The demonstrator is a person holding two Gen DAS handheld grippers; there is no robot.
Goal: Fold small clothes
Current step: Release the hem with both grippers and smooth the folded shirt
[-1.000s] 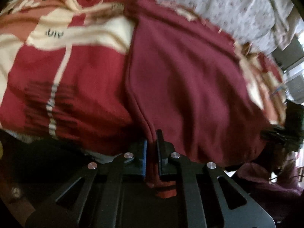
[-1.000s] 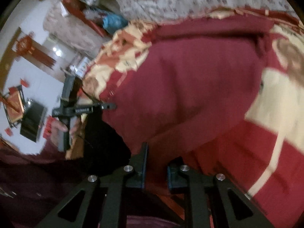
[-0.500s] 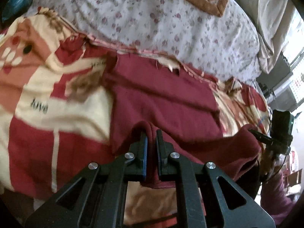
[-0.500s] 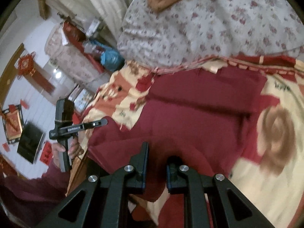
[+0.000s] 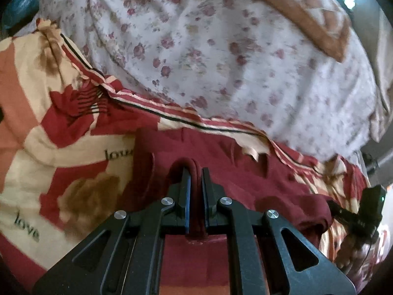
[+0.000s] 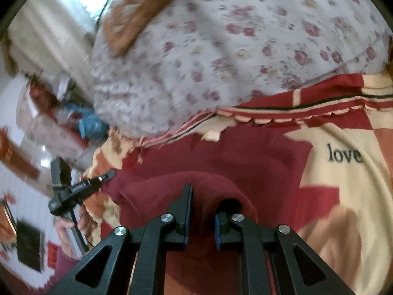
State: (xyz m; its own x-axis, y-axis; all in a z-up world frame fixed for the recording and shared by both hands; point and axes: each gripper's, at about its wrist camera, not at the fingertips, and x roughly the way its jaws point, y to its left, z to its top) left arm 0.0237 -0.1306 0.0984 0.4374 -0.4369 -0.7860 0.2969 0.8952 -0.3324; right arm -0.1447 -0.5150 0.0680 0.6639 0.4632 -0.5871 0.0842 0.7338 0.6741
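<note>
A dark red garment (image 5: 235,164) lies on a red and cream "love" blanket (image 5: 73,152). My left gripper (image 5: 195,172) is shut on a fold of the garment's near edge, which bulges over the fingertips. My right gripper (image 6: 208,196) is shut on the garment's other near corner (image 6: 203,184); cloth drapes over its right finger. The garment's far part (image 6: 245,152) lies flat toward the blanket's scalloped border. The right gripper shows at the right edge of the left wrist view (image 5: 343,213), and the left gripper shows at the left of the right wrist view (image 6: 108,175).
A white quilt with red flowers (image 5: 221,49) lies bunched beyond the blanket, with an orange-trimmed cover (image 5: 307,12) on top. A blue bag (image 6: 91,125) and room furniture sit off the bed's left side in the right wrist view.
Both grippers have carried the garment's near edge up and forward over its far part. The floral quilt has come much closer in both views.
</note>
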